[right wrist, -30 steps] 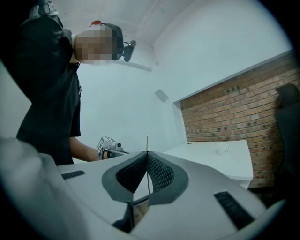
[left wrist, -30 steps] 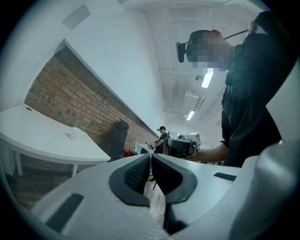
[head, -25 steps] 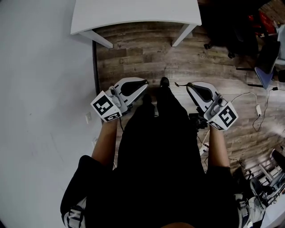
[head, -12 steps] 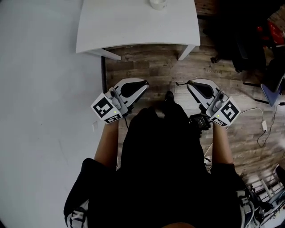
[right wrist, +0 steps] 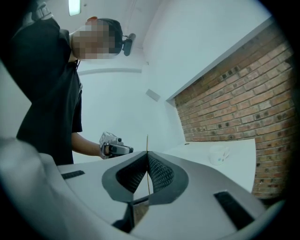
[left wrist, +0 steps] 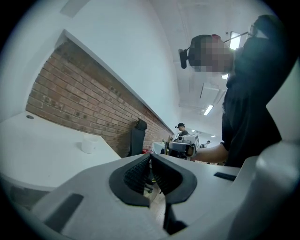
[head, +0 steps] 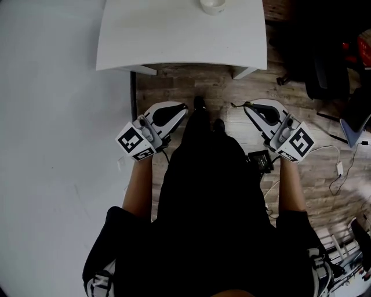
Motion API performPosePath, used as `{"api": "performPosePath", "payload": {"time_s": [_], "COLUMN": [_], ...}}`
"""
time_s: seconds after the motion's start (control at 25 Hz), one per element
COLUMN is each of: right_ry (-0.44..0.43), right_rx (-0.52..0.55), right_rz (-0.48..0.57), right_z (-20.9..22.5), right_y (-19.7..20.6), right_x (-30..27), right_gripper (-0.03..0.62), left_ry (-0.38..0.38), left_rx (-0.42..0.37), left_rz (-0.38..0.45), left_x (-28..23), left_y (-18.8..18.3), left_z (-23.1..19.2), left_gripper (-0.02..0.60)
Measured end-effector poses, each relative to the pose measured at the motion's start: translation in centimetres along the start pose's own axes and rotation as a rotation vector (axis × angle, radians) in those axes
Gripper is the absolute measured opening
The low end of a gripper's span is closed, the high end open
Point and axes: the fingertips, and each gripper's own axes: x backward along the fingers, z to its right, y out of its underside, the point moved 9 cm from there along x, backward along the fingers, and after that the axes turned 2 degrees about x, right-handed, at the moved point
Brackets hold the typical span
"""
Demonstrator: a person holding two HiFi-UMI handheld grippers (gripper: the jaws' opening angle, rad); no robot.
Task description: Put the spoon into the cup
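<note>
No spoon showed in any view. The cup [head: 213, 6] stood at the far edge of the table [head: 145, 40]. Your left gripper [head: 183, 108] and right gripper [head: 247, 107] hung near you, short of the table, with jaws pressed together and no spoon held. Reaching with the jaws closed could have knocked the cup over.

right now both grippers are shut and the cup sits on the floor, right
Not quite: the cup sits on the white table, not the floor, as the head view shows. Both the left gripper and right gripper are shut.
</note>
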Motion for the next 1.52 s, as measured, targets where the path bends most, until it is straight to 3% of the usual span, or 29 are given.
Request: {"api": "performPosePath", "payload": {"time_s": [0.44,0.68,1.16,1.36,1.52], "right_ry": [-0.054,-0.043,-0.05,-0.059,-0.04], "right_rx": [-0.007,0.021,0.023,0.035,0.042], "right_rz": [-0.064,-0.064,-0.042,-0.005,0.026], "right_z": [6.5,9.6,13.3,16.9,24.1], "right_y": [-3.1,-4.6,-5.3,-6.7,-8.1], "right_x": [-8.9,-13.5,-15.9,-15.6,-13.5], "right_gripper": [0.011,0.011,0.011,0.011,0.011], "left_ry": [0.012,0.023,0.014,0.015,0.022], "left_rx": [0.029,0.025,0.013,-0.009,-0.054], "left_rz": [0.092,0.109,0.035,0.025,0.05], "left_x": [-0.4,0.2,-0.8,-4.0,-10.2], "left_y": [-3.8,-5.0,-6.7,-8.9,-11.4], "left_z": [-10.4,-15.3,-17.6,-18.8,-22.0], "left_gripper": [0.025,0.025,0.025,0.025,0.025]}}
